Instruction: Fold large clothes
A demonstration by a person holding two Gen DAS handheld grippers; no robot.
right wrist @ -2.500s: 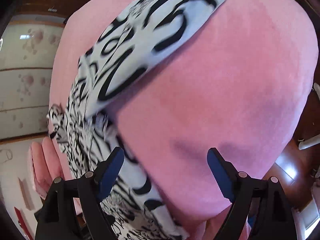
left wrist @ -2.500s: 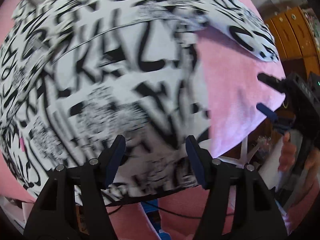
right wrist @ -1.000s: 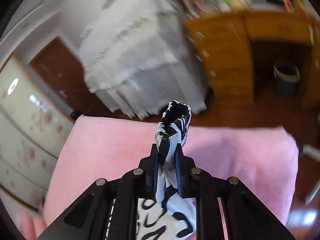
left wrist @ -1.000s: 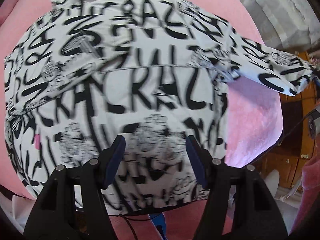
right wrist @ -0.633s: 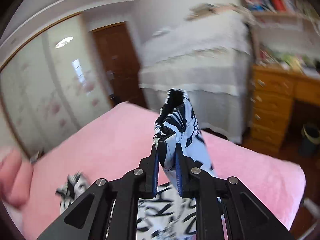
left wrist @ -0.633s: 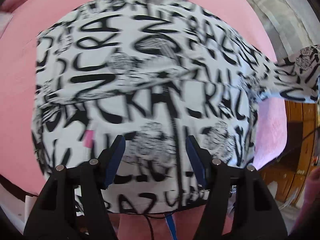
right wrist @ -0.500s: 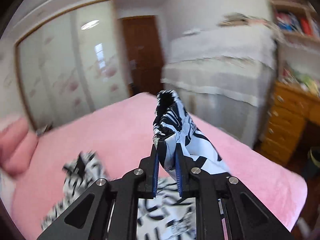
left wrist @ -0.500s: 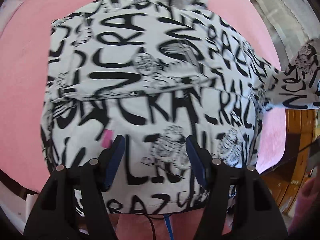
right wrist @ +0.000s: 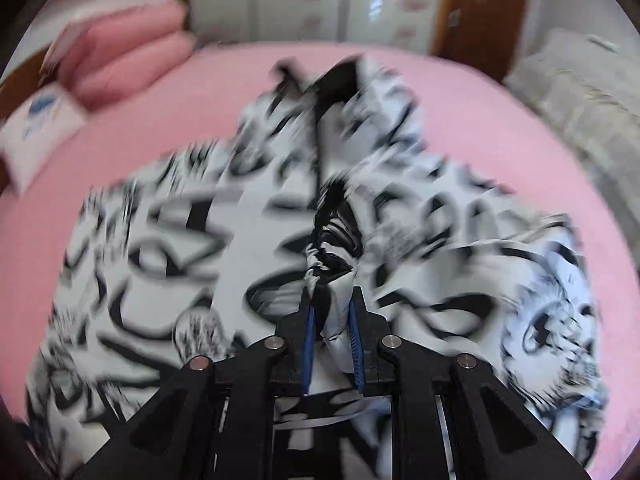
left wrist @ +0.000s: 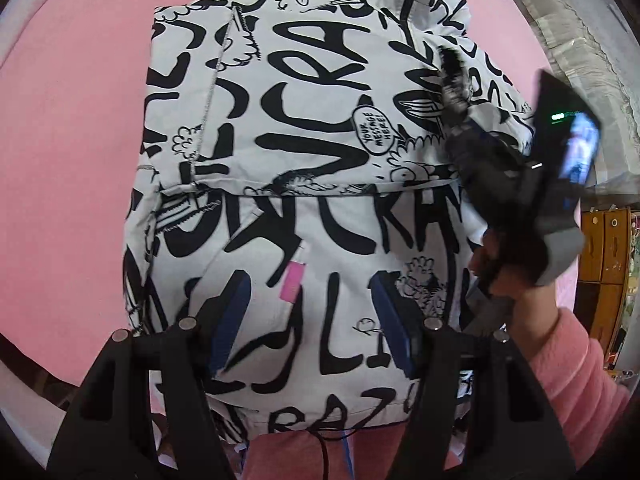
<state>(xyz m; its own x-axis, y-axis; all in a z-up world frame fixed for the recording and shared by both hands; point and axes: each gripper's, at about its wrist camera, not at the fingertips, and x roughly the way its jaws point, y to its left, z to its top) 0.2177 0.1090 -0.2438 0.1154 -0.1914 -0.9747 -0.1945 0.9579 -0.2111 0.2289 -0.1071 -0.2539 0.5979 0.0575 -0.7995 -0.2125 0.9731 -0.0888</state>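
A white jacket with black graffiti lettering [left wrist: 304, 152] lies spread on the pink bed [left wrist: 72, 128]; a pink tag [left wrist: 293, 280] sits on its lower front. My left gripper [left wrist: 312, 320] is open and empty, hovering just above the jacket's lower part. My right gripper [right wrist: 331, 312] is shut on the jacket's sleeve cuff [right wrist: 334, 256] and holds it over the jacket's body [right wrist: 192, 264]. In the left wrist view the right gripper [left wrist: 454, 80] comes in from the right over the jacket's chest, with the sleeve draped under it.
Pink pillows [right wrist: 128, 52] and a white box [right wrist: 36, 128] lie at the bed's head. A grey-covered bed [left wrist: 580, 52] and wooden drawers [left wrist: 604, 248] stand to the right. A wardrobe and a brown door [right wrist: 476, 4] are behind. The bed's near edge [left wrist: 48, 364] is at the lower left.
My right gripper has swung the gripped sleeve from high in the air down and inward over the jacket's body. The left gripper stayed open and shifted a little over the jacket's lower part.
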